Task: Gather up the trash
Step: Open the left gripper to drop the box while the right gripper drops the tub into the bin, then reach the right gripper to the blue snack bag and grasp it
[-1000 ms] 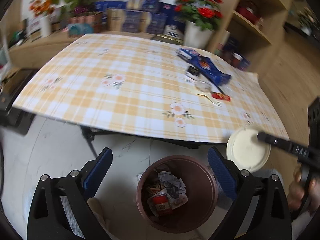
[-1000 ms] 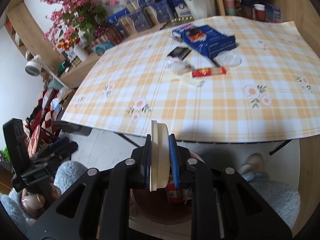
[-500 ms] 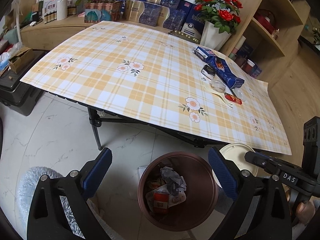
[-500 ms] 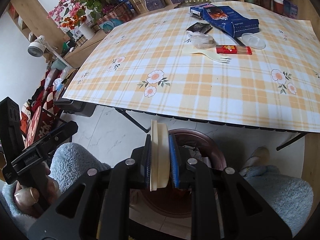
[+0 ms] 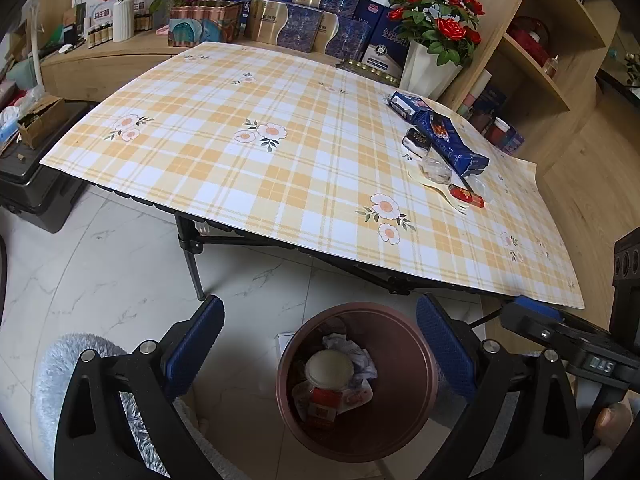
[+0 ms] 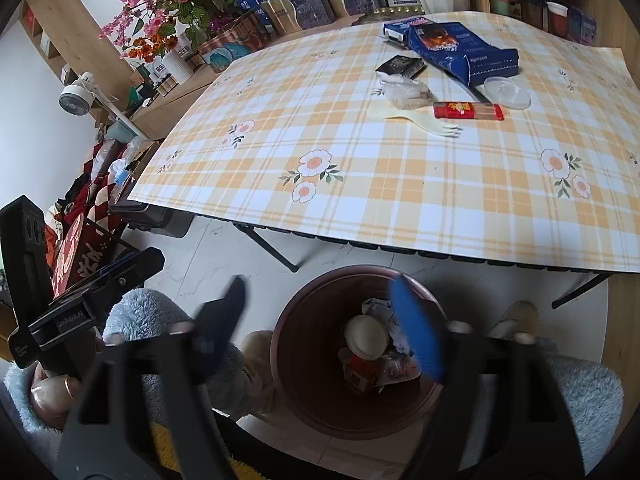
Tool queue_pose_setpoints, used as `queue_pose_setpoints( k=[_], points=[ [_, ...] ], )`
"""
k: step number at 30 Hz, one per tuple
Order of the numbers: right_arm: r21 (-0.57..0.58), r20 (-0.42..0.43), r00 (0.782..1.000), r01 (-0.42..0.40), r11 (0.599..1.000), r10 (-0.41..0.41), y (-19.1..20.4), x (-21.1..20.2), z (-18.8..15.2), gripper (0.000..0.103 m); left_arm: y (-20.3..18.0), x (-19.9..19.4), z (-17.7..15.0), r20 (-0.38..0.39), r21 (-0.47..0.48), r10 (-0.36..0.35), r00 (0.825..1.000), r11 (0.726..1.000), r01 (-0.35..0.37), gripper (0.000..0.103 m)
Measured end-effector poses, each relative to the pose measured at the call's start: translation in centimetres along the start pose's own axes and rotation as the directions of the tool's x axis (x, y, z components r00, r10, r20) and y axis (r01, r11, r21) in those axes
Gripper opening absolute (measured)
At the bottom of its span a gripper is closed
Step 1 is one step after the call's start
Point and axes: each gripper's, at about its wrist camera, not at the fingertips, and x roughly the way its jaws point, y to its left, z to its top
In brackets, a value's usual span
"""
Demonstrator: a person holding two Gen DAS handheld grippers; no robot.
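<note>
Now that my right gripper [image 6: 324, 320] has sprung wide and let the cream lid [image 6: 366, 336] fall into the brown bin [image 6: 304, 392] on the floor below the counter's [image 6: 400, 208] near edge, my left gripper [image 5: 320, 344] hangs open and empty, leaving the wrappers [image 6: 468, 111] near the far right corner to collect.

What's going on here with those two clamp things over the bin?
A person is clearing trash off the table with two hand-held grippers. Both the right gripper and the left gripper hang open above the brown bin, holding nothing. A round cream lid lies on the rubbish inside. A fork, red packet and blue box remain.
</note>
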Motion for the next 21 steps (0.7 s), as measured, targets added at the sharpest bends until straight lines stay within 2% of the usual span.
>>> queue_pose_setpoints(
  k=[3,10,17,21],
  points=[
    [-0.007,0.009,1.0,0.029,1.0,-0.028,0.0,-0.1,0.1,0.097,0.0,0.0,0.0,0.0,0.001,0.001,1.0,1.0,-0.001,0.094],
    [-0.024,0.031,0.995,0.1,0.995,-0.099,-0.4,-0.3,0.1,0.097,-0.1,0.0,0.0,0.0,0.001,0.002,1.0,1.0,-0.002,0.094],
    [-0.096,0.097,0.979,0.186,0.978,-0.177,-0.3,-1.3,0.8,0.097,-0.5,0.1,0.1,-0.003,0.018,0.007,1.0,1.0,-0.007,0.094],
    [-0.15,0.1,0.974,0.219,0.964,-0.205,-0.6,-1.4,1.8,0.097,-0.8,0.0,0.6,0.014,0.048,0.011,1.0,0.999,-0.011,0.094]
  ],
)
